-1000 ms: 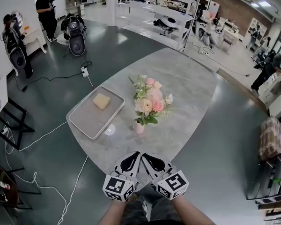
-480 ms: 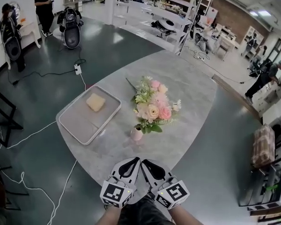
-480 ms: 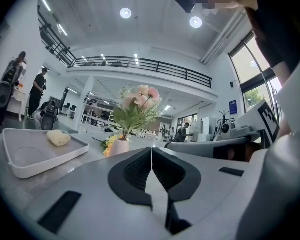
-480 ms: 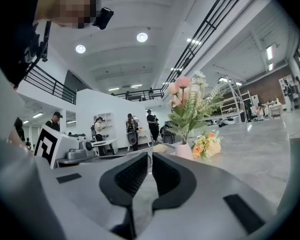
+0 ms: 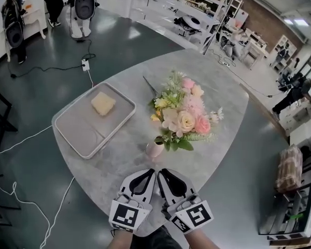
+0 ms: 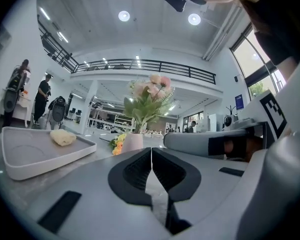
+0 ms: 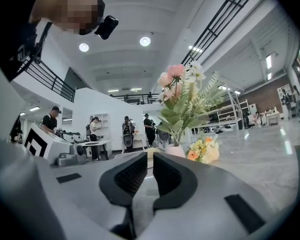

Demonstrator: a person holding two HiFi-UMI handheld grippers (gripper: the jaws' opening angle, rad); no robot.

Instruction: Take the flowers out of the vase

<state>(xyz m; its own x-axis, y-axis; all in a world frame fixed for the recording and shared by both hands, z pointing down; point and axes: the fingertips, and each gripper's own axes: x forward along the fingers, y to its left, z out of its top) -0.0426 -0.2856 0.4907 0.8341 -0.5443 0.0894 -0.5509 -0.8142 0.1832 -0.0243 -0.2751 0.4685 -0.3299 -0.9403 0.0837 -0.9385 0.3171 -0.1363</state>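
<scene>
On the grey floor (image 5: 36, 97), marble table (image 5: 217, 87) with vase (image 5: 154, 149).

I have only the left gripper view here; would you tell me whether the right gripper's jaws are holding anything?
Observer: No. The right gripper has its jaws shut together, with nothing between them.
Operator: Thank you. Where does it sit relative to mine?
Observer: In the head view it lies close beside the left gripper over the near edge of the table. Both are short of the vase.
Operator: Is the tray touching the vase?
Observer: No. From above, the tray lies apart from the vase, to its left, with bare table between them.
</scene>
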